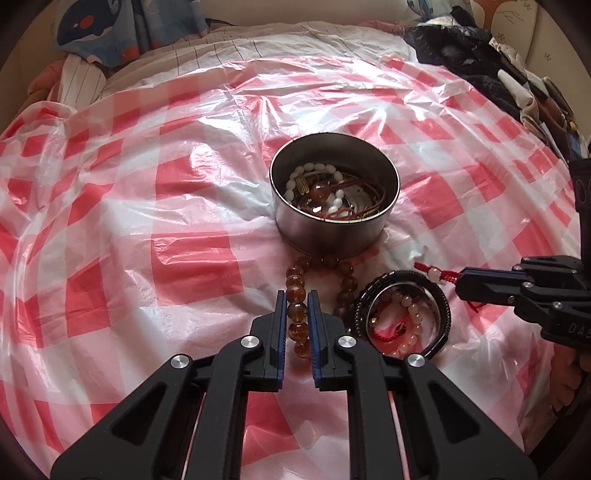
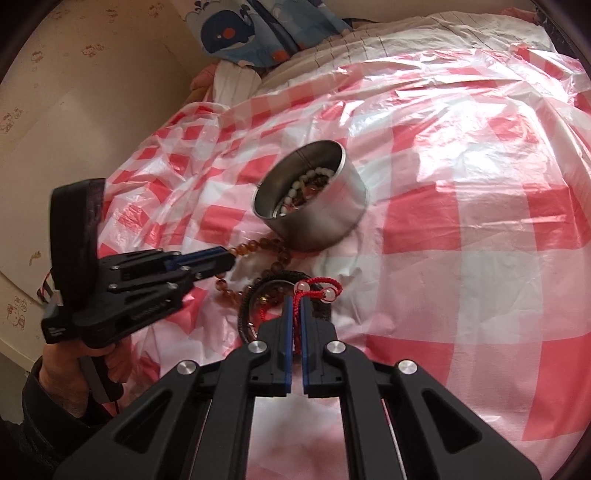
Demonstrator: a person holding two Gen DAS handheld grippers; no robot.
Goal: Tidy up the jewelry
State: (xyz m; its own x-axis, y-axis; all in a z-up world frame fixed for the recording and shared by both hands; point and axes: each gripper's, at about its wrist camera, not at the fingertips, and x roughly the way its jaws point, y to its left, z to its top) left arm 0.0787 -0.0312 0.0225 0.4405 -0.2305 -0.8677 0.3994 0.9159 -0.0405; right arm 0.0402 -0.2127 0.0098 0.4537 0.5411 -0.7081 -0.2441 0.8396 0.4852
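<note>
A round metal tin (image 1: 334, 218) holding several bead bracelets stands mid-bed; it also shows in the right wrist view (image 2: 314, 218). An amber bead bracelet (image 1: 295, 284) lies in front of it. My left gripper (image 1: 296, 295) is shut on its left side. Beside it lie a black braided bracelet (image 1: 441, 299) ringing a pink bead bracelet (image 1: 410, 314). My right gripper (image 2: 294, 300) is shut on a red cord bracelet (image 2: 317, 288) with pale beads; the cord also shows in the left wrist view (image 1: 443, 275).
A red-and-white checked plastic sheet (image 1: 147, 221) covers the bed. Dark clothes (image 1: 480, 62) are piled at the far right. A whale-print pillow (image 2: 251, 29) lies at the head, by the wall (image 2: 74, 110).
</note>
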